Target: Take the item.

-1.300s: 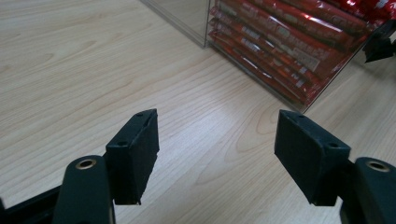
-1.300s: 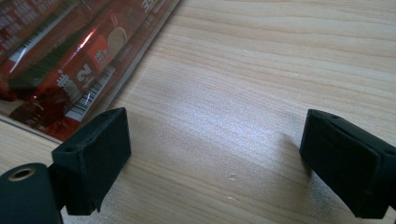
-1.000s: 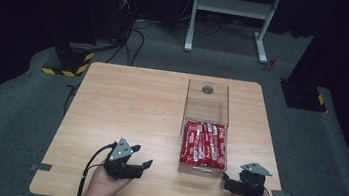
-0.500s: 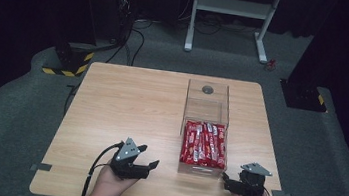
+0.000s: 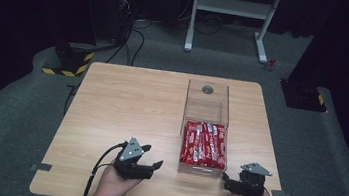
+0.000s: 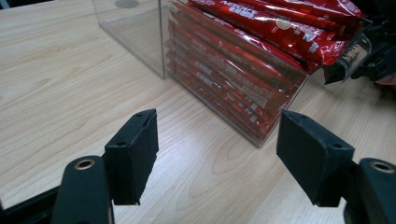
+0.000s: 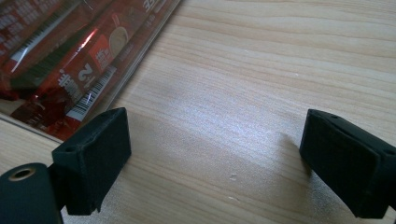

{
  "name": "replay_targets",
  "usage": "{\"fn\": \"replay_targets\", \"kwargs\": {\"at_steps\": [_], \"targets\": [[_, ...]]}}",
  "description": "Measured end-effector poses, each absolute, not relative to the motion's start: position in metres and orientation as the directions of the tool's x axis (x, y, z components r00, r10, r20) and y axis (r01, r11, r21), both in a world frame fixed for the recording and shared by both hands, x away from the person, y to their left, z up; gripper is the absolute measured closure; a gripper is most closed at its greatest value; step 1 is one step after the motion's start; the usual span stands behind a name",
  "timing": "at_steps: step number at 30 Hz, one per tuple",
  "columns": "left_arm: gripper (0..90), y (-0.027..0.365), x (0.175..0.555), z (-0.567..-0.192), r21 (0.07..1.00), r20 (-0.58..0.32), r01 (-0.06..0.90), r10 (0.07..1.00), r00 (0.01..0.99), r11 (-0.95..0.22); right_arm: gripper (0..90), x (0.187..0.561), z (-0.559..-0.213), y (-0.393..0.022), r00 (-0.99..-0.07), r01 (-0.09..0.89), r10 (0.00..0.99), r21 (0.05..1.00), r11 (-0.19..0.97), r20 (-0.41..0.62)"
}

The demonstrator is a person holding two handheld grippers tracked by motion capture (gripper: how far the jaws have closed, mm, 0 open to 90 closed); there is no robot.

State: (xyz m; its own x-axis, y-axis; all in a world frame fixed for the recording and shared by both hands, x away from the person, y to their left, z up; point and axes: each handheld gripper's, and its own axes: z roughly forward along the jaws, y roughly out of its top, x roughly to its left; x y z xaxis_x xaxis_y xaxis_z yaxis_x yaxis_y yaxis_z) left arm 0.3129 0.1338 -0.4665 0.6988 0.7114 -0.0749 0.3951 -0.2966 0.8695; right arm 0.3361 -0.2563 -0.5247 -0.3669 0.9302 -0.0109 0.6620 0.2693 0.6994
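The clear plastic box (image 5: pixel 203 132) on the light wooden table (image 5: pixel 125 112) holds red snack packets (image 5: pixel 203 143) in its near half. The left gripper (image 5: pixel 146 167) and right gripper (image 5: pixel 232 184) flank its near end, jaws wide and empty. A careless reach could shove the light box.
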Motion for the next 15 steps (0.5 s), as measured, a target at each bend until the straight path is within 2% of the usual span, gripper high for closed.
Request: {"fn": "replay_targets", "kwargs": {"at_steps": [15], "targets": [[30.6, 0.1244, 0.3135, -0.4607, 0.875, -0.092, 0.391, 0.694, 0.714, -0.286, 8.7, 0.3361, -0.5247, -0.2563, -0.367, 0.662, 0.93, 0.699, 0.269, -0.011]]}}
